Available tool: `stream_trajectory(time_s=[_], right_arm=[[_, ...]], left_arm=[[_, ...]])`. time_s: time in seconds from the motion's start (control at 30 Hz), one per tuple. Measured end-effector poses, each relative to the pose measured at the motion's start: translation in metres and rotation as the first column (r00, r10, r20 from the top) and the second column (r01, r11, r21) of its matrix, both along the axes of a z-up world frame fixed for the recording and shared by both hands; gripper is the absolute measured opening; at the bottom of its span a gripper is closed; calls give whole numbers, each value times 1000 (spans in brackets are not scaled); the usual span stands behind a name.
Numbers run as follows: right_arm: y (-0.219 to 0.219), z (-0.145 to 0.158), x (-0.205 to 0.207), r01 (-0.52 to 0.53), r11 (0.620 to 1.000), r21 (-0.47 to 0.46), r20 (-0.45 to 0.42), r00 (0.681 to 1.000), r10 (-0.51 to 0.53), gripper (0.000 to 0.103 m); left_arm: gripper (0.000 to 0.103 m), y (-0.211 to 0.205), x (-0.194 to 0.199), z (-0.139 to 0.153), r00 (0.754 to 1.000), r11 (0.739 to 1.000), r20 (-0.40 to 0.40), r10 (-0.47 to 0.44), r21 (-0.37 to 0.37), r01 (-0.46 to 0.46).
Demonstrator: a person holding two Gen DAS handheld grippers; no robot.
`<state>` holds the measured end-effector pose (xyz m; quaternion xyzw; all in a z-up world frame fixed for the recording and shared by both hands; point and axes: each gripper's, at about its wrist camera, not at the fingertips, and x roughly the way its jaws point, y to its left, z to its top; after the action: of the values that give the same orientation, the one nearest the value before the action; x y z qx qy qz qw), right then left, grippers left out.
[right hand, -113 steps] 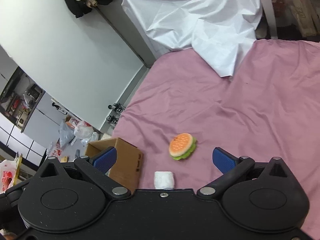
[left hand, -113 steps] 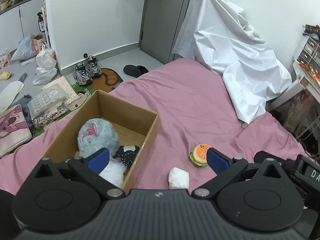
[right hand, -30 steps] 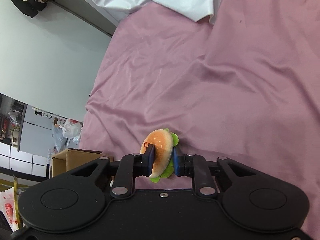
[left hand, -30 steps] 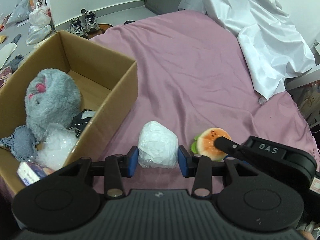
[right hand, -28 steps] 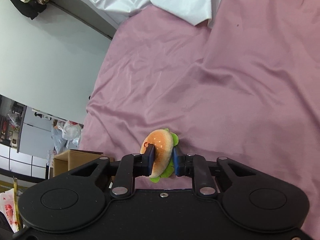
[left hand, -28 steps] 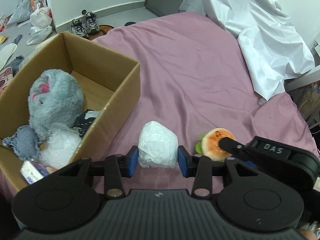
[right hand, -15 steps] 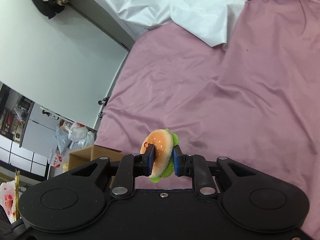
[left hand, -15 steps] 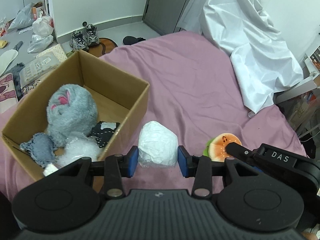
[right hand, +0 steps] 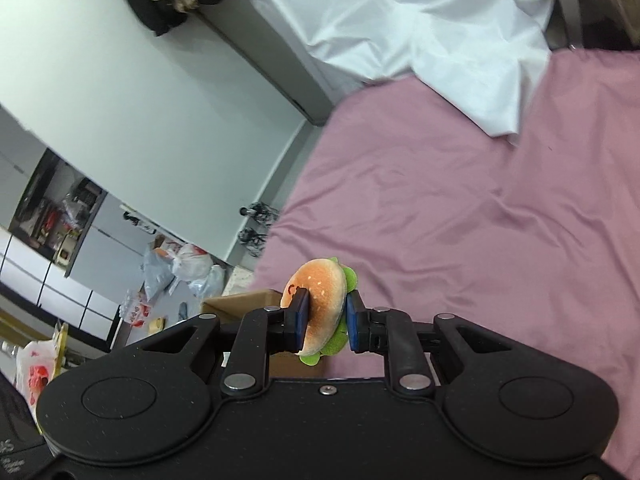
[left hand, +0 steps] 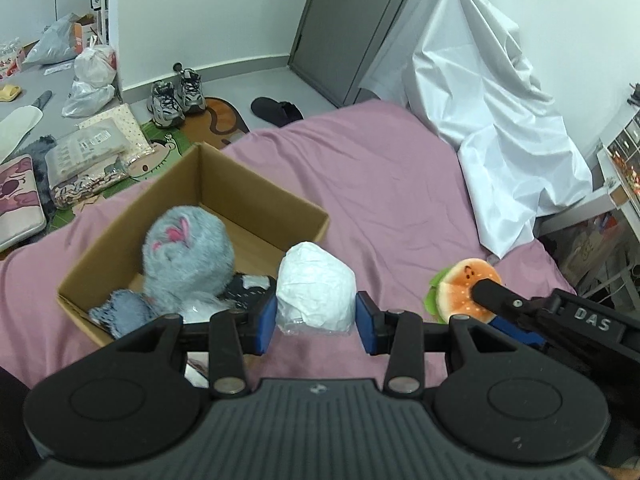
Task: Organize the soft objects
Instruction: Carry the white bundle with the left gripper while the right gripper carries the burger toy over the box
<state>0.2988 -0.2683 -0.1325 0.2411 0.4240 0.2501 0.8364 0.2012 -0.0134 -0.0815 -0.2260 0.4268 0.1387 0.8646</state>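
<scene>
The left hand-held gripper [left hand: 316, 328] clamps a white wrapped bundle [left hand: 316, 288] above the pink bed [left hand: 380, 184], just beside the cardboard box [left hand: 308, 216]. The right hand-held gripper [right hand: 324, 324] pinches a burger plush [right hand: 320, 308] by its edge; that shallow grip could slip, and the box's near end looks crowded.

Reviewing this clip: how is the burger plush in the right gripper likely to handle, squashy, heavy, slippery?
Probably squashy: the burger plush sits pinched between the right gripper pads. Likely light, since that narrow pinch holds it clear of the bedsheet. Its fuzzy-looking fabric should resist slipping.
</scene>
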Motion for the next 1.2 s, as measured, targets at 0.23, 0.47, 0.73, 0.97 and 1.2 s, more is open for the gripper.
stream_trajectory(time_s=[0.23, 0.47, 0.73, 0.97, 1.2], right_arm=[[18, 9, -12, -45, 999, 5, 34, 998, 45, 20], [37, 13, -24, -87, 996, -6, 75, 993, 87, 20], [54, 12, -27, -126, 992, -9, 99, 987, 127, 20], [68, 9, -28, -154, 988, -12, 110, 982, 154, 20], [88, 5, -28, -146, 989, -29, 135, 980, 149, 21]], left_arm=[[41, 19, -9, 13, 999, 1000, 24, 22, 7, -22], [41, 43, -13, 20, 997, 998, 50, 54, 4, -55], [41, 68, -12, 21, 994, 996, 62, 85, -6, -84], [41, 86, -7, 17, 994, 996, 63, 87, -20, -86], [41, 102, -3, 7, 994, 995, 45, 97, -39, -95]])
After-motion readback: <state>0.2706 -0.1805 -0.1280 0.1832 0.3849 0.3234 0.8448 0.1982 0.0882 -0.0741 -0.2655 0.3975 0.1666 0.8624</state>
